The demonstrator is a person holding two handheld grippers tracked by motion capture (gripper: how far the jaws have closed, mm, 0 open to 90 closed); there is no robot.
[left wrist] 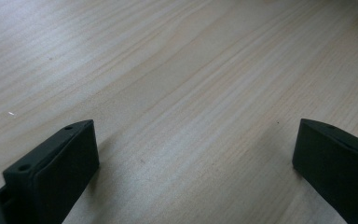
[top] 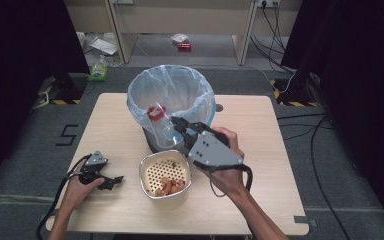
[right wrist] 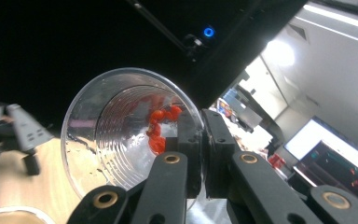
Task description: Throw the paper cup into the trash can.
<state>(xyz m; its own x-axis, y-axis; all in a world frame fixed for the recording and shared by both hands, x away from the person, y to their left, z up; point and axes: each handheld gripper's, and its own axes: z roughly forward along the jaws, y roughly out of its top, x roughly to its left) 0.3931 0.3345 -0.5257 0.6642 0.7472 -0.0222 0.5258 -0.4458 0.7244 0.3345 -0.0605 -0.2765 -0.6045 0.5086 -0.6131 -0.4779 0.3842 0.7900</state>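
Nearest the person, the left gripper (top: pixel 114 180) rests on the table (top: pixel 260 145) at its near left edge, jaws spread wide with only bare wood between them, as the left gripper view shows. Just right of it stands a bowl (top: pixel 164 175) with a perforated insert and some brownish food at its near side. Beyond the bowl, the right gripper (top: pixel 177 123) is raised off the table and clenched on the rim of a clear plastic cup (top: pixel 161 125); in the right gripper view the cup (right wrist: pixel 126 135) lies tipped on its side, red bits clinging inside. The cup hangs at the near rim of a bin (top: pixel 171 95) lined with a clear bag, at the table's far side.
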